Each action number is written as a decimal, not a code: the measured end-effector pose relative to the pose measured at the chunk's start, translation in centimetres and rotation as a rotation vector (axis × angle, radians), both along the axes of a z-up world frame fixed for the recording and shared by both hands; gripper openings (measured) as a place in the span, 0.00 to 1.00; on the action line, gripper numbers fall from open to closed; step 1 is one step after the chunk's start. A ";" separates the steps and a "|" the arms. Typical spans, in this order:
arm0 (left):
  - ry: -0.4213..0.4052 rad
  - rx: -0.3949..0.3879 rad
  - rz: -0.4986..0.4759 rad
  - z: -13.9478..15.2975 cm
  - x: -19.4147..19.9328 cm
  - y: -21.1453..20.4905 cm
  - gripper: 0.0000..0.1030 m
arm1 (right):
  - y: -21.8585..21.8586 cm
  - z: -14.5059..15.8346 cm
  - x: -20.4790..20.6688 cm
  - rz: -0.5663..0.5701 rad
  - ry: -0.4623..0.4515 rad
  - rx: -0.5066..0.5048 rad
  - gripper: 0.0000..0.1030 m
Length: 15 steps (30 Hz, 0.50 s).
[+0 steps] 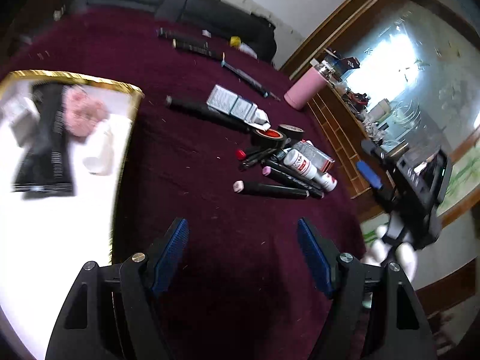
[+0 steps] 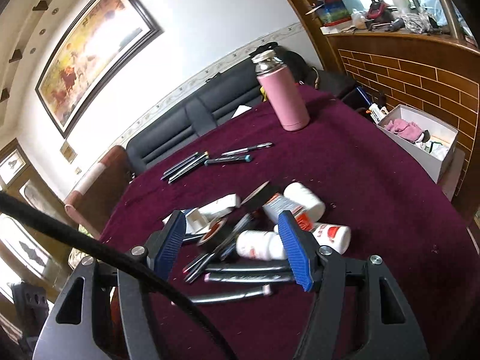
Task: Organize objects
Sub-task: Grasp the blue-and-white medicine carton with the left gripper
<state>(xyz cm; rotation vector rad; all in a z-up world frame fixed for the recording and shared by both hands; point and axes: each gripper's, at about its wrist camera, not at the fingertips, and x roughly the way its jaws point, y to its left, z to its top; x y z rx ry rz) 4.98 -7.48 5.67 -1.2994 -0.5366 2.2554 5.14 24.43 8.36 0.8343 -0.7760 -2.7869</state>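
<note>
Both spread and holding nothing: left hand-held gripper (image 1: 243, 252) above bare maroon bench (image 1: 186, 186), right hand-held gripper (image 2: 231, 246) over the pile of markers (image 2: 240, 273) and white bottles (image 2: 261, 244) mid-bench. Only in left view: gold-rimmed white tray (image 1: 60, 240) at the bench's left edge, holding blurred items. Only in right view: framed painting (image 2: 96, 57), white box (image 2: 420, 138) beyond the right edge. In both: pink flask (image 2: 283, 96) near the far edge.

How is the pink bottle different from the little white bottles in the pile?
The pink bottle stands upright, alone near the table's far edge; the white bottles lie on their sides in the clutter. It is plain pink with a shiny silver top and looks larger; they are white with red labels. All rest on the maroon cloth.
</note>
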 end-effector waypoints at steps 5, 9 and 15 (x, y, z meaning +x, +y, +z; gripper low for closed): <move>0.049 -0.097 -0.040 1.4 -5.3 3.5 0.66 | 2.2 -3.4 -1.4 -0.014 -0.086 -0.074 0.61; 0.113 -0.197 -0.015 1.6 -10.4 5.9 0.66 | 2.5 -4.2 -2.0 0.016 -0.116 -0.119 0.61; 0.094 -0.152 0.048 0.2 -18.6 7.7 0.66 | 1.3 -4.2 -2.3 0.056 -0.139 -0.075 0.61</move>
